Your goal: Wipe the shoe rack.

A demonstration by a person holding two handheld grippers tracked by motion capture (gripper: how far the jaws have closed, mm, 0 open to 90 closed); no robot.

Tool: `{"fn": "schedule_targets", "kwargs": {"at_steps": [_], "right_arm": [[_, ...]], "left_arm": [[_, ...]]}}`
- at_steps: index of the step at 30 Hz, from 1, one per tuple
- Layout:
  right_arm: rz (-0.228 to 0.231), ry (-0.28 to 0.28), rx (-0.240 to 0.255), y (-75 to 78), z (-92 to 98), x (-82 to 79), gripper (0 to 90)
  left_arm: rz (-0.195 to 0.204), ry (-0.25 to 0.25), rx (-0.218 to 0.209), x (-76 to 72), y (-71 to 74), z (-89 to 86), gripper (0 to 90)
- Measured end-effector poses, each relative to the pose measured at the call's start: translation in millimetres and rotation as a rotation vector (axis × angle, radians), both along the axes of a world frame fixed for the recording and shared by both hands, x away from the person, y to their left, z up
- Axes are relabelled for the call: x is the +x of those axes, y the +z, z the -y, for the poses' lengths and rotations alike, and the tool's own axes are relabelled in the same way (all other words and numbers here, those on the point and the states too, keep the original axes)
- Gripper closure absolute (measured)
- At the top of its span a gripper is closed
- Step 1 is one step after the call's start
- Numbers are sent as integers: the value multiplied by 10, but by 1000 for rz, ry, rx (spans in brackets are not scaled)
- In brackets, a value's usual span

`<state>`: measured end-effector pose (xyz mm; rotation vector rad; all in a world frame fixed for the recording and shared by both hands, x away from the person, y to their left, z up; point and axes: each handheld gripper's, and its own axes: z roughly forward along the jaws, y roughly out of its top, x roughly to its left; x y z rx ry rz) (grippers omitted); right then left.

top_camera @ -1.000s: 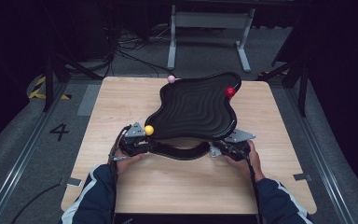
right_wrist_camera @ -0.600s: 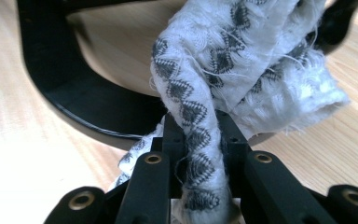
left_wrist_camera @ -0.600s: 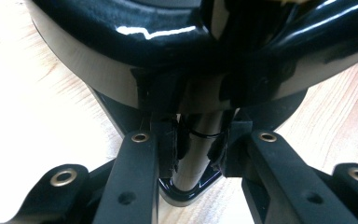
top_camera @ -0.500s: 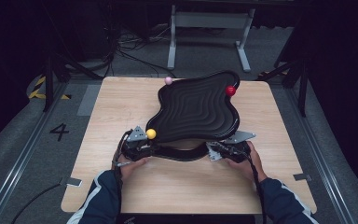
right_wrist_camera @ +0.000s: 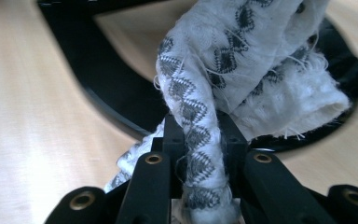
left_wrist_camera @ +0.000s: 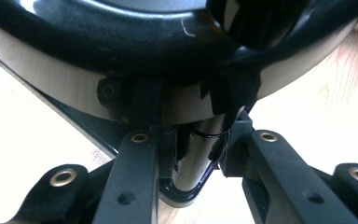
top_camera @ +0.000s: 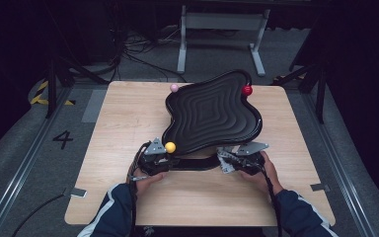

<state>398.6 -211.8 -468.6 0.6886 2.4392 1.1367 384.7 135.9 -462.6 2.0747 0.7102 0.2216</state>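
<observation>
Left claw [left_wrist_camera: 191, 154]: I have it clamped tight on the black tray stand's [top_camera: 192, 163] post, by the yellow ball [top_camera: 170, 147].
Right claw [right_wrist_camera: 200, 154]: I have it pinched shut on the patterned white cloth [right_wrist_camera: 251, 70], bunched at the stand's right end.
Tray [top_camera: 212, 111]: wavy, black, tilted over the table [top_camera: 123, 118].
Progress: grips set; I judge the wiping is not yet begun.

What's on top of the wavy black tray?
A red ball rests at the far rim of the wavy black tray; its ridged surface looks otherwise bare. Its underside is hidden.
</observation>
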Motion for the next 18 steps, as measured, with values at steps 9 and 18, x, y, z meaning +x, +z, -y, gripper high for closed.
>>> {"fn": "schedule_targets", "kwargs": {"at_steps": [9,18], "right_arm": [[37,-145,-7,10,172,206,777],[87,-112,70,61,128,261,774]], "left_arm": [[5,-18,1,-5,-7,-3,731],[5,-19,-8,-3,-17,-8,729]]}}
